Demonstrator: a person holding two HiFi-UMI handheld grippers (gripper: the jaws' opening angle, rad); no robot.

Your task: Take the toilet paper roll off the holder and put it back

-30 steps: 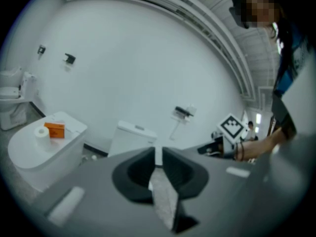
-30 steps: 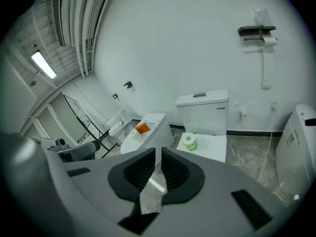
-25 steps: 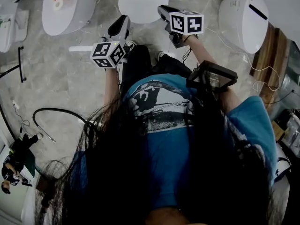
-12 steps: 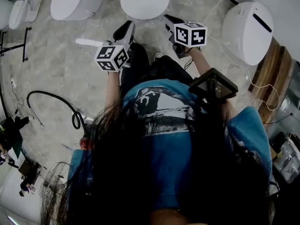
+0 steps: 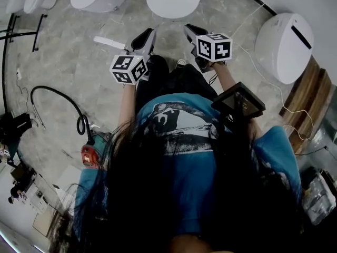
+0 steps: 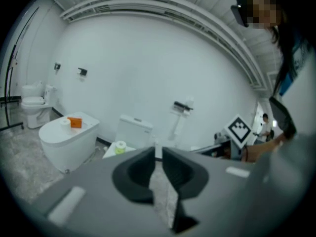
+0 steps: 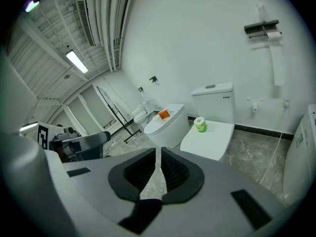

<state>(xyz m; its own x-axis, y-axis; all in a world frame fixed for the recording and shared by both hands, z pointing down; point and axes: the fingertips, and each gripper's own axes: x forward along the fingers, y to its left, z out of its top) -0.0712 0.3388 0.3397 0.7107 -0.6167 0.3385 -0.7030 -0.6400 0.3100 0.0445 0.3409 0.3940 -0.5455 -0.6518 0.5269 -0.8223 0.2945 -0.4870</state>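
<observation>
Porcelain fills the room. A glossy white closed-lid toilet with a boxy cistern stands against the smooth white wall, and a second, rounder white toilet sits just beside it. High on that wall hangs the black bar-shaped holder. The white toilet paper roll is mounted under it, and a long soft strip of paper trails straight down. The roll is well apart from both grippers. A smaller roll with a green band stands upright on the flat lid of the nearer toilet, and an orange box lies on the other lid.

The left gripper is matte grey plastic with black ridged pads. Its jaws are drawn together to a thin slit with nothing between them. The right gripper, of the same build, is likewise closed and empty, with only floor showing through the hairline gap. In the head view both point forward over the grey veined stone floor. Each carries a white marker cube printed with black squares. The person wears a blue printed T-shirt. A black hose curls on the floor at the left, and brown wooden boards show at the right edge.
</observation>
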